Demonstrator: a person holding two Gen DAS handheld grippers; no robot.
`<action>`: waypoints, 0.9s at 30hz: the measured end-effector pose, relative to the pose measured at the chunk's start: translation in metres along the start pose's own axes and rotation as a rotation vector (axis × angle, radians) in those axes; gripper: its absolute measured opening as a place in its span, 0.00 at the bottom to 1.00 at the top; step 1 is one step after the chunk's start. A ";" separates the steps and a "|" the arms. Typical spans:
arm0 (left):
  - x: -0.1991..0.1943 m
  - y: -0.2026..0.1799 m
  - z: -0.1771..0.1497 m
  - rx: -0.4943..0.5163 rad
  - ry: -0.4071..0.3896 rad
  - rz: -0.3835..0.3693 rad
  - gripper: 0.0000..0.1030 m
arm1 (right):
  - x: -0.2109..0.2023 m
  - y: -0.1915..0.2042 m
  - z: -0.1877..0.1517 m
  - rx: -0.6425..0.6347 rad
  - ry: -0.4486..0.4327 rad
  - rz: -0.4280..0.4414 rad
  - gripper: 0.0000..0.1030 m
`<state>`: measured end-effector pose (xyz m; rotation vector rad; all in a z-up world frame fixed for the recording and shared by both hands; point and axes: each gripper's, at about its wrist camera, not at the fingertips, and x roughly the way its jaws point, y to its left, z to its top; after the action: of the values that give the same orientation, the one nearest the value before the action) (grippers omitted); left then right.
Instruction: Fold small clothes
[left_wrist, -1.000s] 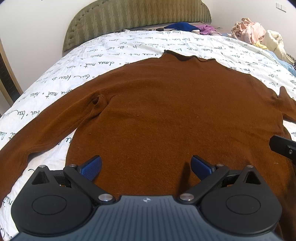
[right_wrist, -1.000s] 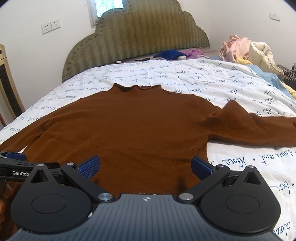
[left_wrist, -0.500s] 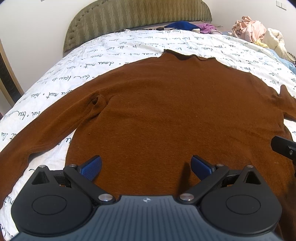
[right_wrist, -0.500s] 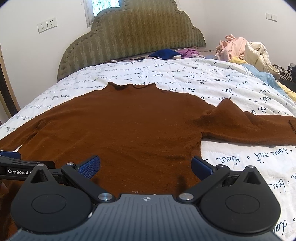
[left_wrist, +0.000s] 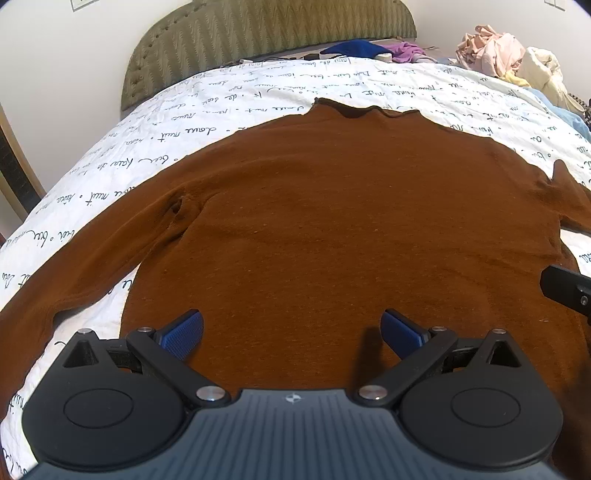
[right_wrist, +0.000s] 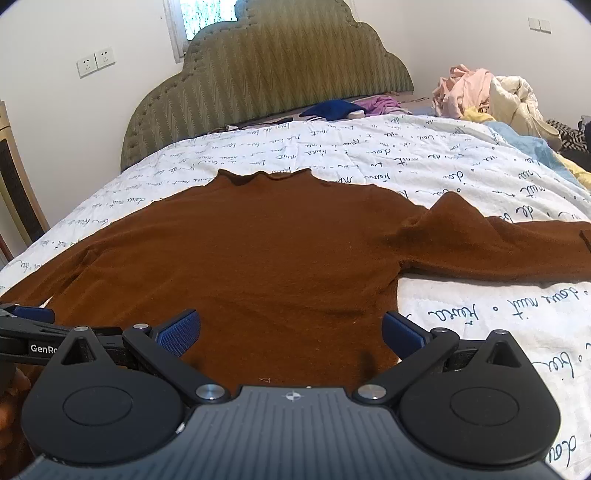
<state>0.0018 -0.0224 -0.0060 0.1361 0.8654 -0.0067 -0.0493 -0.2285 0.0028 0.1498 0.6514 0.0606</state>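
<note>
A brown long-sleeved sweater (left_wrist: 332, 229) lies flat on the bed, collar toward the headboard, both sleeves spread sideways. It also shows in the right wrist view (right_wrist: 258, 258). My left gripper (left_wrist: 291, 330) is open and empty above the sweater's lower body, near the hem. My right gripper (right_wrist: 291, 330) is open and empty above the sweater's lower right part, its right finger at the side edge. The left gripper's tip shows at the left edge of the right wrist view (right_wrist: 29, 321).
The bed has a white quilt with black script (right_wrist: 369, 155) and a green padded headboard (right_wrist: 266, 70). Blue and purple clothes (right_wrist: 343, 109) lie by the headboard. A pile of pink and cream laundry (right_wrist: 487, 96) sits at the far right.
Both grippers have drawn back and risen slightly, so the sweater looks a little farther away. The jaws stay open and the sweater has not moved.
</note>
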 end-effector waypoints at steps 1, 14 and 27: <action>0.000 -0.001 0.000 0.001 0.001 0.000 1.00 | -0.001 0.000 0.000 -0.002 -0.002 -0.002 1.00; -0.002 -0.014 0.005 0.021 -0.006 -0.012 1.00 | -0.008 -0.015 -0.002 0.012 -0.022 -0.014 1.00; -0.007 -0.033 0.010 0.054 -0.021 -0.047 1.00 | -0.034 -0.109 0.004 0.040 -0.118 -0.318 0.99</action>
<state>0.0026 -0.0570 0.0018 0.1655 0.8481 -0.0755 -0.0728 -0.3405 0.0086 0.0857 0.5520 -0.2658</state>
